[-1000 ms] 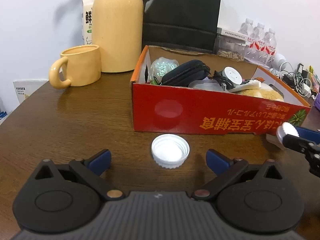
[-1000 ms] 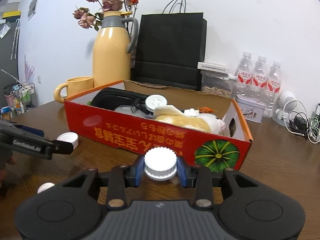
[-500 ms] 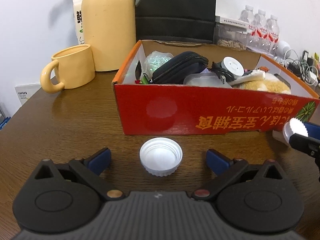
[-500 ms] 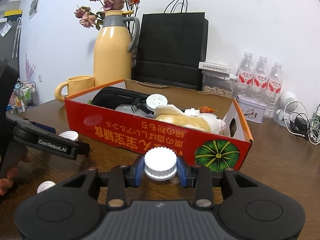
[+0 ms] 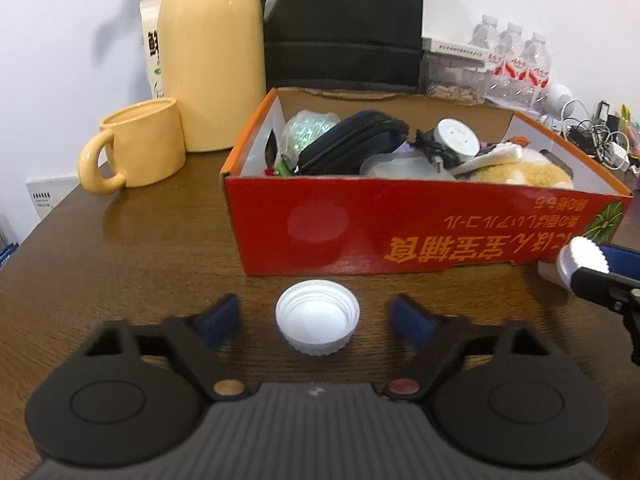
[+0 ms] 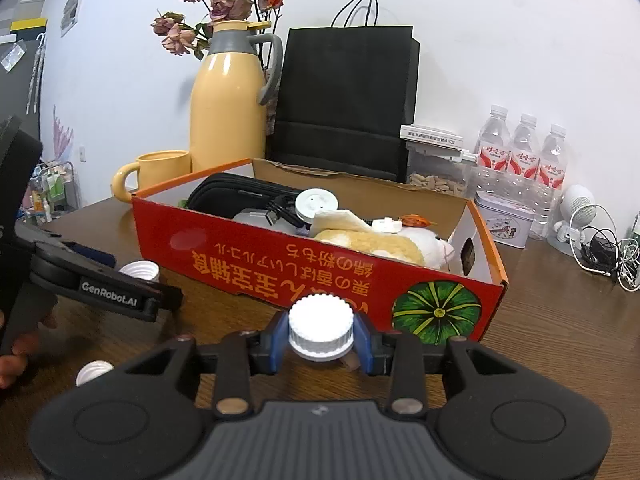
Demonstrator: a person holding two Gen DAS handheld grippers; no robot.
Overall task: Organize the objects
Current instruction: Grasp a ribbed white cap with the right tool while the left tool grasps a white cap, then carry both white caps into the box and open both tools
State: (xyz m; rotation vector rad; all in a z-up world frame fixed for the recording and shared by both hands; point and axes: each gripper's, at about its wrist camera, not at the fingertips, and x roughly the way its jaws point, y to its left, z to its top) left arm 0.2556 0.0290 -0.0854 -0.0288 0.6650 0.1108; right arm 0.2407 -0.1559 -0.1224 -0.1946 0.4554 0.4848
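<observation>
A white bottle cap (image 5: 317, 322) lies open side up on the brown table, between the open blue-padded fingers of my left gripper (image 5: 316, 318); neither pad touches it. It also shows in the right wrist view (image 6: 140, 271). My right gripper (image 6: 321, 338) is shut on a second white ribbed cap (image 6: 321, 332), held just above the table in front of the red cardboard box (image 6: 280, 272); this cap also shows in the left wrist view (image 5: 582, 261). The box (image 5: 420, 228) is full of mixed items. A third white cap (image 6: 94, 372) lies at the lower left.
A yellow mug (image 5: 136, 146) and a tall yellow thermos (image 5: 212, 52) stand behind left of the box. A black paper bag (image 6: 344, 100), water bottles (image 6: 520, 152), a tin (image 6: 504, 224) and cables (image 6: 600, 248) are at the back and right.
My left gripper has come closer to the cap on the table and is more centred on it. My right gripper still holds its cap and has barely moved.
</observation>
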